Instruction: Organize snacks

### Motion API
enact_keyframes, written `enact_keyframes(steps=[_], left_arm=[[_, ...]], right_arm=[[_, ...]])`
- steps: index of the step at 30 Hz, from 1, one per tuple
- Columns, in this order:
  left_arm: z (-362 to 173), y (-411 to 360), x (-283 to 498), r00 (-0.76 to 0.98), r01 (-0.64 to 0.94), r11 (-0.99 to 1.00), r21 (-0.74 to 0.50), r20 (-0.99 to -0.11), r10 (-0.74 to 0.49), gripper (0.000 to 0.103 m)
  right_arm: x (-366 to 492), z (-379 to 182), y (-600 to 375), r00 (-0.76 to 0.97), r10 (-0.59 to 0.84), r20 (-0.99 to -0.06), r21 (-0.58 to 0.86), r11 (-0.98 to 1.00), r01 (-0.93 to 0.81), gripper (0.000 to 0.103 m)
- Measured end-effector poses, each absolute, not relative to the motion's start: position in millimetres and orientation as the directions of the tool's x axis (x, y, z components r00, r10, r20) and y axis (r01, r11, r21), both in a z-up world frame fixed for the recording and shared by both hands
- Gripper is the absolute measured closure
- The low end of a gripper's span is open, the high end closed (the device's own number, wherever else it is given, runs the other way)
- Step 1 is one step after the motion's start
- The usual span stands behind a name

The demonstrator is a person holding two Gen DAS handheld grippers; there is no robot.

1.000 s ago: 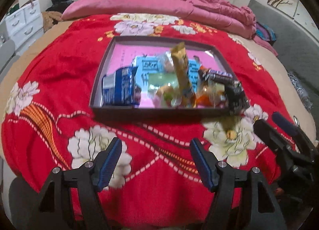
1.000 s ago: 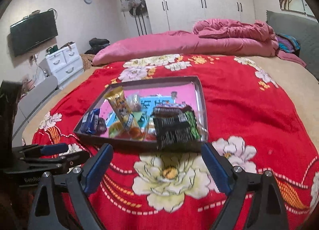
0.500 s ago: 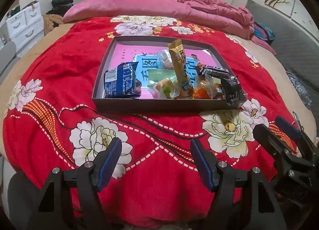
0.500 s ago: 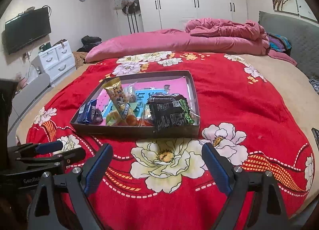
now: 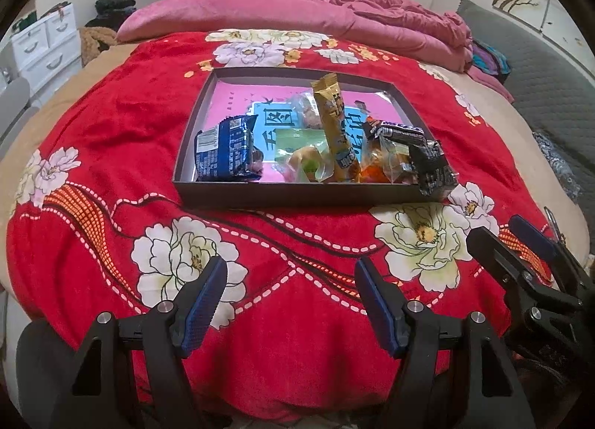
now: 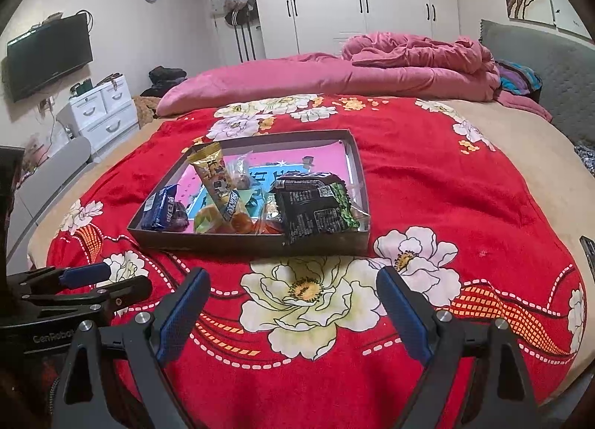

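A dark shallow box [image 5: 297,196] [image 6: 357,165] with a pink floor lies on the red flowered bedspread and holds several snacks. A blue biscuit pack [image 5: 225,150] [image 6: 161,207] leans at its left. A tall yellow packet [image 5: 334,128] [image 6: 215,178] stands in the middle. A black packet [image 5: 431,165] [image 6: 314,207] rests on the near right corner, overhanging the rim. My left gripper [image 5: 290,297] hangs open over the blanket in front of the box. My right gripper [image 6: 293,312] is open too, nearer the black packet. Neither holds anything.
Pink pillows and a crumpled pink quilt [image 6: 416,61] lie at the far side of the bed. White drawers [image 6: 102,111] and a wall television [image 6: 48,53] stand at the left, white wardrobes behind. A grey padded headboard [image 5: 539,94] runs along the right. The bed's front edge is just below both grippers.
Both views have drawn back from the box, which now looks smaller and farther away. The jaws of both grippers stand as wide as before.
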State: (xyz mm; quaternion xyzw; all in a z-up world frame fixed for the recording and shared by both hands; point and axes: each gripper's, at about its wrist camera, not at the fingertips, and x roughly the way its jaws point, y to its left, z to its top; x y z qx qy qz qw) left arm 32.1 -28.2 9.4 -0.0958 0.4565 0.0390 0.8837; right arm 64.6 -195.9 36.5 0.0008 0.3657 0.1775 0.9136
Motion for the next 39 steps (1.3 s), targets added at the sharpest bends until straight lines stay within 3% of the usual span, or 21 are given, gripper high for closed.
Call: enact_keyframes(steps=[39], left_arm=[[1.6, -23.9, 37.5, 0.565, -0.172, 0.980, -0.103, -0.825, 0.012, 0.030]], right_arm=[[70.0, 32.4, -198.2, 0.671, 0.312, -0.673, 0.129, 0.942, -0.309, 0.012]])
